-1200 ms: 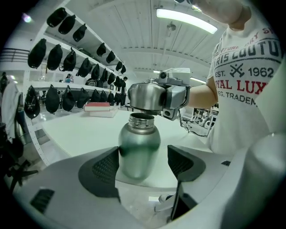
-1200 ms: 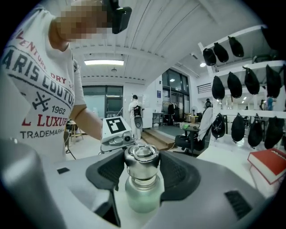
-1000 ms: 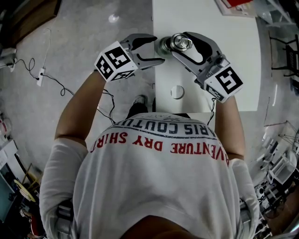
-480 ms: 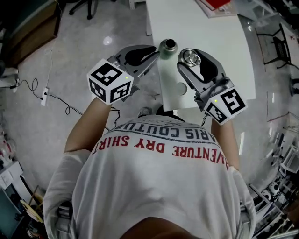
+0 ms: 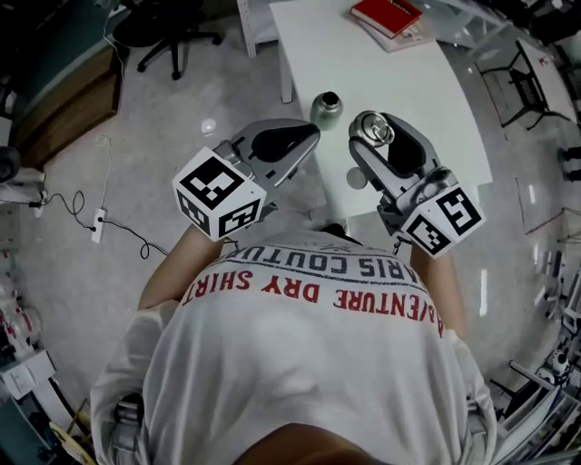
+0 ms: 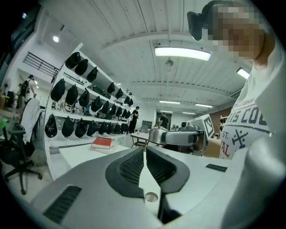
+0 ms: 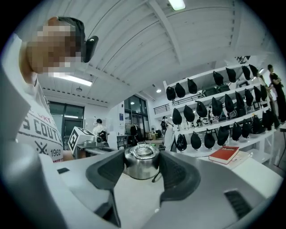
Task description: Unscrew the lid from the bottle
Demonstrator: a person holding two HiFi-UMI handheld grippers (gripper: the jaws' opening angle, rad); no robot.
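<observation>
Lid (image 7: 142, 164) gripped by right claw (image 5: 374, 132), bottle (image 5: 326, 107) standing open, left claw (image 5: 309, 138) just closed empty

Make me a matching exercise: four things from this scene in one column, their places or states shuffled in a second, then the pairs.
1. shiny round metal lid
2. grey-green metal bottle
3. red book
4. left gripper

A. jaws shut, nothing between them
B. far end of the white table
C. clamped in the right gripper
D. upright by the table's edge, mouth open

Pairs: 1-C, 2-D, 3-B, 4-A.
The left jaws have just closed on nothing.
</observation>
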